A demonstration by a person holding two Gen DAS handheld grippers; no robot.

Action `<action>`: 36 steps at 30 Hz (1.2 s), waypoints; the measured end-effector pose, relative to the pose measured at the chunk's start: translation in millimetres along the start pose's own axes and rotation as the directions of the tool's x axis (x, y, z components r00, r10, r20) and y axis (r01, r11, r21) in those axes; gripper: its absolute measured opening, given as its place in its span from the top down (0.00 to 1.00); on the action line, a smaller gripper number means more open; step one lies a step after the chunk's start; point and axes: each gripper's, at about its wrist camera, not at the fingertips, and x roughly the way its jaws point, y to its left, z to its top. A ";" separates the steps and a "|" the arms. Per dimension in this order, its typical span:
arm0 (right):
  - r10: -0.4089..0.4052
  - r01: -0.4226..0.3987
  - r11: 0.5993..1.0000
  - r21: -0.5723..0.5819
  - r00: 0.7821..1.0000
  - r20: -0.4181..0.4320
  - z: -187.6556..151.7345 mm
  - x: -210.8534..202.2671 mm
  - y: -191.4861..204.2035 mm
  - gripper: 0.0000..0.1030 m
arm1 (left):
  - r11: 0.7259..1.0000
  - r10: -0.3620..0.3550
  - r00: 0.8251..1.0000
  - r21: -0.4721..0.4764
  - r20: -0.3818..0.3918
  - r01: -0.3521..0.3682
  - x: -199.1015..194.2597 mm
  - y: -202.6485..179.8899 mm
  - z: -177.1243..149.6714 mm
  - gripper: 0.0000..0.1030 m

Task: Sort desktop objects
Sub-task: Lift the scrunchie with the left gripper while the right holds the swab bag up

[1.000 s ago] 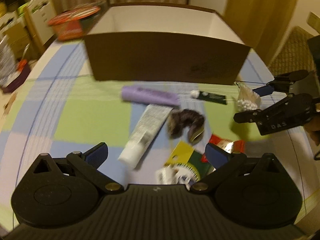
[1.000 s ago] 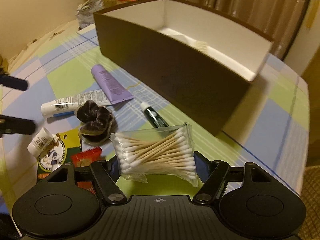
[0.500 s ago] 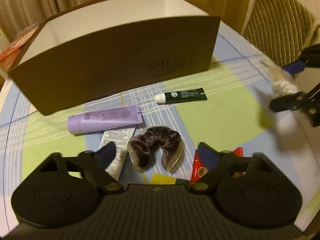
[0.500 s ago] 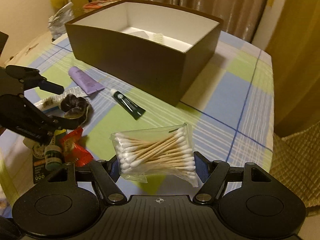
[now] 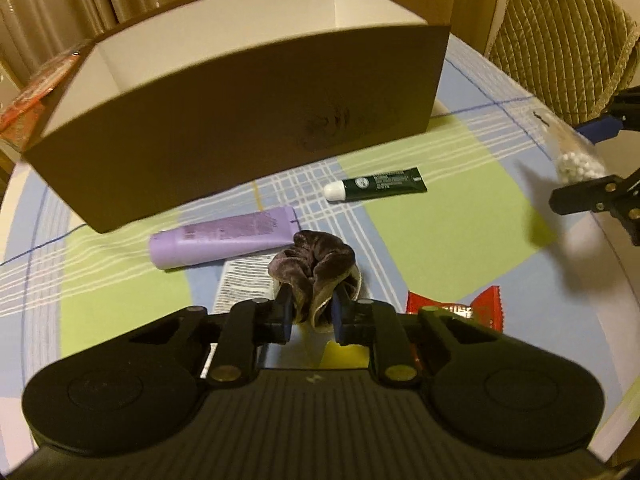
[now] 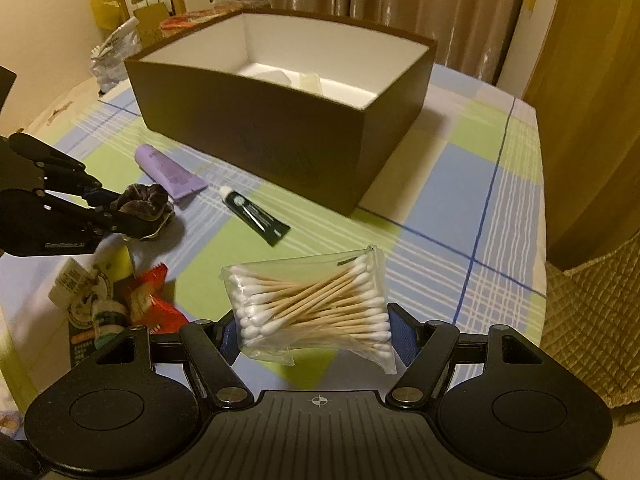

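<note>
The dark purple velvet scrunchie (image 5: pixel 316 256), bunched and soft, sits at lower centre of the left wrist view, pinched between the blue-padded fingers of the left hand-held gripper (image 5: pixel 311 314), which is clamped on its near fold. In the right wrist view the same scrunchie (image 6: pixel 146 200) shows at middle left, apparently raised a little off the checked green, blue and white cloth-covered surface (image 6: pixel 460 200), though contact below is hard to judge. The clear plastic bag of wooden cotton swabs (image 6: pixel 316 312) lies at lower centre of that view, held crosswise between the fingers of the right hand-held gripper (image 6: pixel 316 338), closed on its sides.

Both tools are loaded, so the step in hand looks like the carry: each item has to go up and over the wall of the large brown cardboard box with a white inside (image 6: pixel 288 92), at upper centre, where a few pale things already lie on the floor. The next move calls for enough lift to clear the near rim, then opening above the cavity; the limp bag may swing or catch the edge.

Both grippers point forward toward the box, roughly level, the left low over the clutter, the right held further back and higher.

Left on the cloth are a lilac squeeze tube (image 5: pixel 222 238), a white printed tube (image 5: pixel 244 286) partly under the scrunchie, a dark green tube with a white cap (image 5: pixel 376 184) and a red foil sachet (image 5: pixel 456 312).
</note>
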 end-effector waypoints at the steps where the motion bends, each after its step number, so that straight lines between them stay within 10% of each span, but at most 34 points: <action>1: 0.003 -0.003 1.000 -0.002 1.000 0.008 1.3 -1.6 1.7 0.31 | 1.000 0.003 1.000 -0.004 0.006 -0.003 -5.7 1.0 -0.4 0.86; 24: 0.111 -0.098 0.987 -0.126 0.989 0.102 21.0 -22.0 59.5 0.31 | 0.979 0.142 0.983 -0.164 0.113 -0.123 -106.2 21.2 -32.1 0.86; 36: 0.029 -0.025 0.998 -0.049 0.995 0.096 27.6 -19.4 87.4 0.31 | 0.994 0.077 0.986 -0.087 0.149 -0.065 -109.1 53.5 -33.7 0.86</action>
